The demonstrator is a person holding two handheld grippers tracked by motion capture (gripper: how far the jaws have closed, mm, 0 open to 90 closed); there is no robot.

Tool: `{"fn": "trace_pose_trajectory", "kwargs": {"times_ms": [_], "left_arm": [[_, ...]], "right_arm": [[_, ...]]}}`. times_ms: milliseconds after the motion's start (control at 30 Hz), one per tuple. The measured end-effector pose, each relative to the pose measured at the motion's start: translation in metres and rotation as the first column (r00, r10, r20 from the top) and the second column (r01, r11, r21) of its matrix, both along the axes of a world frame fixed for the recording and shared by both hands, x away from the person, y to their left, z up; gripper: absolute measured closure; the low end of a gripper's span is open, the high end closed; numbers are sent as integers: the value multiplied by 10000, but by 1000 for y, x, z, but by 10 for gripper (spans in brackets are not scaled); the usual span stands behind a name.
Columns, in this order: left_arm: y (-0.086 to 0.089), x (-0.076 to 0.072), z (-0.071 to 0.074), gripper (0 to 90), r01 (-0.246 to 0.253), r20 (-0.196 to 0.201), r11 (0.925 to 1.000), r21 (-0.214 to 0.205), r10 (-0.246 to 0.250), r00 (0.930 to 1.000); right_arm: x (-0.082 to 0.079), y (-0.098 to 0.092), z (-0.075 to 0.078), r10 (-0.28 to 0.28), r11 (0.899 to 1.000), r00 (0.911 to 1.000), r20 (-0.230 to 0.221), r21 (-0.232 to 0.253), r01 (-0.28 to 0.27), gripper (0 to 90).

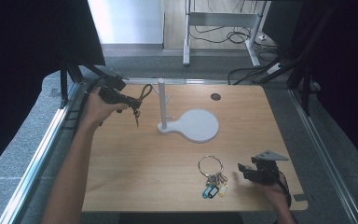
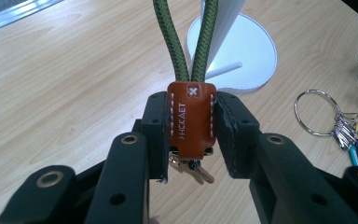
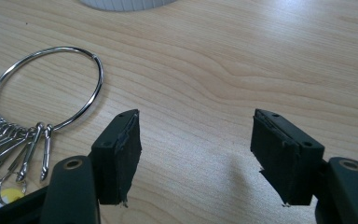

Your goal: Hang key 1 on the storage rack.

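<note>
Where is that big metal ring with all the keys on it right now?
In the high view the key ring lies flat on the wooden table, near its front edge, just left of the open right hand-held gripper and in front of the white stand.

1 lanyard keychain (image 2: 191, 119), 1 key ring (image 1: 210, 166) (3 tags), 1 white stand (image 1: 189, 125).

Orange leather tab (image 2: 191, 116) betw. left claw (image 2: 192, 135) pads: stamped txt reads approx. "HICKAET", letters blurry; small white "x" stitch above it.
</note>
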State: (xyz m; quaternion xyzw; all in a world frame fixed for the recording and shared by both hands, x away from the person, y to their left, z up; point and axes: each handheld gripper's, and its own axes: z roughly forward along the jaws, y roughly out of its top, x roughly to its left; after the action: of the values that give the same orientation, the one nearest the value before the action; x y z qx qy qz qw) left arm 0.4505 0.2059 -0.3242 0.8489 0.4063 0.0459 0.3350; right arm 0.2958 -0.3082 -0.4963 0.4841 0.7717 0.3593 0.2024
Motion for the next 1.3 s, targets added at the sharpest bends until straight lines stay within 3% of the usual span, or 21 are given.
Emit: {"fn": "trace_pose_trajectory", "kwargs": {"times_ms": [267,700,1300], "left_arm": [[0,9,1,669,-103,-108,9998,-179,101,9999],[-4,22,0,669,-153,-328,9999,-23,152,9993],[-23,24,-16,667,443,-607,9984,342,-421,9973]], "right_arm": [[0,-1,0,-24,10000,10000,-5,40,24,330],[0,-5,1,-73,9999,10000,27,88,72,330],[0,-6,1,-78,9998,10000,-20,158,78,330]]}}
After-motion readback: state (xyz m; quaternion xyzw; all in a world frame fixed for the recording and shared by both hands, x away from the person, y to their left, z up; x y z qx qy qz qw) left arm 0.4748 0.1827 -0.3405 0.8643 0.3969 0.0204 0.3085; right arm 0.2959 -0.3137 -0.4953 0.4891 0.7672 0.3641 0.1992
